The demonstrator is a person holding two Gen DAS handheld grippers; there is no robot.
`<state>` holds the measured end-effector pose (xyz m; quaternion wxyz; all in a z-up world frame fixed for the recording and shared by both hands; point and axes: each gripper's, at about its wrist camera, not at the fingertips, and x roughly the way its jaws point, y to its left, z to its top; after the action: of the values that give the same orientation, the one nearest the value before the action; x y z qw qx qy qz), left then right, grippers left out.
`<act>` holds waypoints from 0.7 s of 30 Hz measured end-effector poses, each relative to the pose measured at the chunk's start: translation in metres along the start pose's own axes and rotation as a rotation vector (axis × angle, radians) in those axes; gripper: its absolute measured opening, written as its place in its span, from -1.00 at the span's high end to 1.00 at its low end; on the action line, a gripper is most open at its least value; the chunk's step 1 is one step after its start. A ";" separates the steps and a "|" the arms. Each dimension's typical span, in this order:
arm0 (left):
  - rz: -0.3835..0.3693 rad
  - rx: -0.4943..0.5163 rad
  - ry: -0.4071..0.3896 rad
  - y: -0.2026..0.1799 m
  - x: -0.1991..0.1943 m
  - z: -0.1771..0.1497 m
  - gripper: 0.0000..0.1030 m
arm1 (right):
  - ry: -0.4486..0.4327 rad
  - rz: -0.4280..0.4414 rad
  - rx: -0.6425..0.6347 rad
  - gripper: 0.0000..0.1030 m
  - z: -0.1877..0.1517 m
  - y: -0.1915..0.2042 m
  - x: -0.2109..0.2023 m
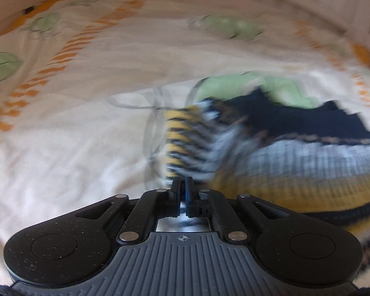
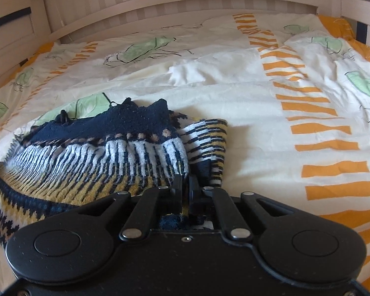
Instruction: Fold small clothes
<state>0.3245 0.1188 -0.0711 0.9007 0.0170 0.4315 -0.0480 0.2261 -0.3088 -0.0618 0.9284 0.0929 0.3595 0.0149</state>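
A small knitted sweater [image 2: 106,148], navy on top with white, yellow and navy patterns below, lies bunched on the bed. My right gripper [image 2: 185,185] is shut on its lower edge near a striped sleeve [image 2: 207,138]. In the blurred left wrist view the same sweater [image 1: 308,157] stretches to the right, and my left gripper [image 1: 183,185] is shut on its striped yellow and navy sleeve [image 1: 182,143]. Fabric shows between both pairs of jaws.
The sweater lies on a white duvet [image 2: 234,98] printed with orange stripes and green leaves. A pale wooden slatted bed rail [image 2: 185,2] runs along the far side, with a side rail [image 2: 357,7] at the right.
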 end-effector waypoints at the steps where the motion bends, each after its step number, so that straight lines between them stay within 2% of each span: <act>1: 0.026 -0.014 0.010 0.005 0.002 -0.001 0.92 | -0.001 0.003 0.012 0.84 0.000 -0.001 0.000; 4: 0.035 -0.090 0.028 0.025 0.000 -0.006 0.90 | -0.012 0.011 0.013 0.76 0.000 -0.001 -0.004; 5: 0.042 -0.106 0.024 0.029 -0.003 -0.007 0.90 | -0.017 0.014 0.012 0.68 0.000 -0.001 -0.006; 6: 0.050 -0.112 0.020 0.031 -0.007 -0.008 0.90 | -0.021 0.015 0.011 0.50 0.000 -0.001 -0.009; 7: 0.052 -0.111 0.017 0.032 -0.010 -0.009 0.90 | -0.023 0.008 0.009 0.44 0.001 0.000 -0.011; 9: 0.054 -0.109 0.017 0.033 -0.016 -0.010 0.90 | -0.032 -0.002 0.008 0.15 0.001 0.001 -0.016; 12: 0.044 -0.108 0.011 0.030 -0.026 -0.009 0.89 | -0.053 -0.005 0.015 -0.10 0.002 0.002 -0.026; 15: 0.031 -0.083 -0.005 0.020 -0.035 -0.008 0.87 | -0.074 0.000 0.003 -0.25 0.001 0.007 -0.038; 17: 0.022 -0.066 -0.014 0.013 -0.042 -0.008 0.86 | -0.083 0.007 -0.014 -0.26 0.000 0.012 -0.046; 19: 0.008 -0.054 -0.024 0.005 -0.049 -0.010 0.61 | -0.083 0.019 -0.040 -0.34 -0.004 0.020 -0.053; 20: 0.002 -0.046 -0.030 0.000 -0.052 -0.012 0.37 | -0.081 0.027 -0.057 -0.40 -0.007 0.024 -0.056; 21: -0.004 -0.033 -0.035 -0.005 -0.055 -0.015 0.34 | -0.077 0.033 -0.074 -0.41 -0.010 0.029 -0.058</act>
<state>0.2783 0.1190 -0.0378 0.9082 0.0003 0.4163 -0.0428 0.1780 -0.2843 -0.0251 0.9440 0.0650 0.3210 0.0398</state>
